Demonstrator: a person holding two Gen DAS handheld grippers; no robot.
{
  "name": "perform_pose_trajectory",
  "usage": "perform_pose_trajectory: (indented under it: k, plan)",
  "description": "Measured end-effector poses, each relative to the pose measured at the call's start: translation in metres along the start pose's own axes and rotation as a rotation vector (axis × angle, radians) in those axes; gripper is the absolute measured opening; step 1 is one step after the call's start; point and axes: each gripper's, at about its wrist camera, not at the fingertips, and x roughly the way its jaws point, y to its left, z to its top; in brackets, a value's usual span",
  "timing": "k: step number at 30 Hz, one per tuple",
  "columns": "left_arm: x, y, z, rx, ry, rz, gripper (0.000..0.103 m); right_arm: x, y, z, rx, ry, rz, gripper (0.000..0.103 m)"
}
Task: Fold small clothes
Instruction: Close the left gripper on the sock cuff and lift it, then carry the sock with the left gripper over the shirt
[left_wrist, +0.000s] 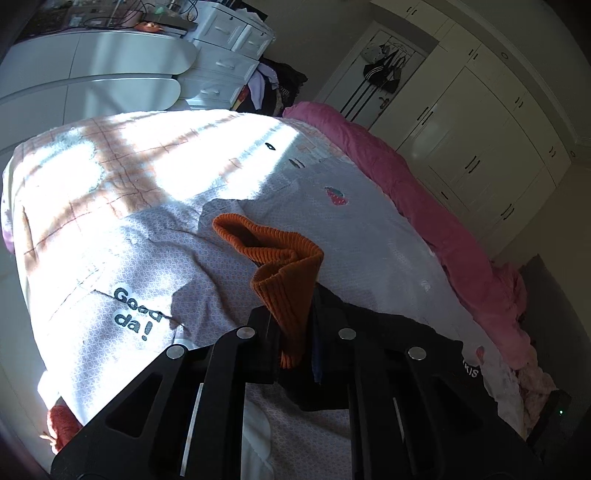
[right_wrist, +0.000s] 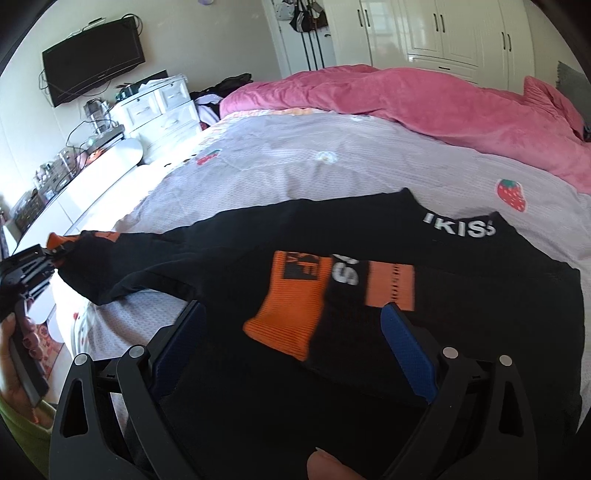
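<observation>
- A bed (right_wrist: 332, 147) with a pale strawberry-print sheet fills both views, and a pink duvet (right_wrist: 424, 99) is bunched along its far side. Nothing here looks likely to snag the work.
- A small black garment (right_wrist: 258, 236) with orange panels and white lettering lies spread across the sheet near the front edge. One sleeve stretches out toward the left side of the right wrist view.
- The right gripper (right_wrist: 291, 332) hovers just above the garment's body with its blue-padded jaws wide apart, gripping nothing. Risk: with nothing pinning the body, a pull on the sleeve may drag the whole garment and spoil the fold.
- The left gripper (left_wrist: 295, 332) has its jaws clamped together on the sleeve's orange ribbed cuff (left_wrist: 280, 266), which stands up out of them. Risk: the grip is on the cuff's end alone, so the knit may stretch or slip free when the sleeve is carried across.
- A person's hand (right_wrist: 22, 343) holds the left gripper's handle at the left edge of the right wrist view. Risk: a skewed carry would lay the sleeve crooked or twisted on the body.
</observation>
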Motion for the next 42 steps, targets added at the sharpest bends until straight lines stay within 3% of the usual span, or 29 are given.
perform_pose_trajectory:
  k: [14,31,42]
  plan:
    - [-0.003,-0.126,-0.011,0.197,0.015,-0.12,0.004,-0.044,-0.073,-0.011,0.145,-0.068,-0.05,0.095]
    - [0.017,-0.239,-0.079,0.386,0.141,-0.243,0.004,-0.082,-0.153,-0.037,0.288,-0.114,-0.1,0.095]
    - [0.043,-0.307,-0.139,0.522,0.26,-0.322,0.004,-0.104,-0.197,-0.053,0.365,-0.14,-0.135,0.095]
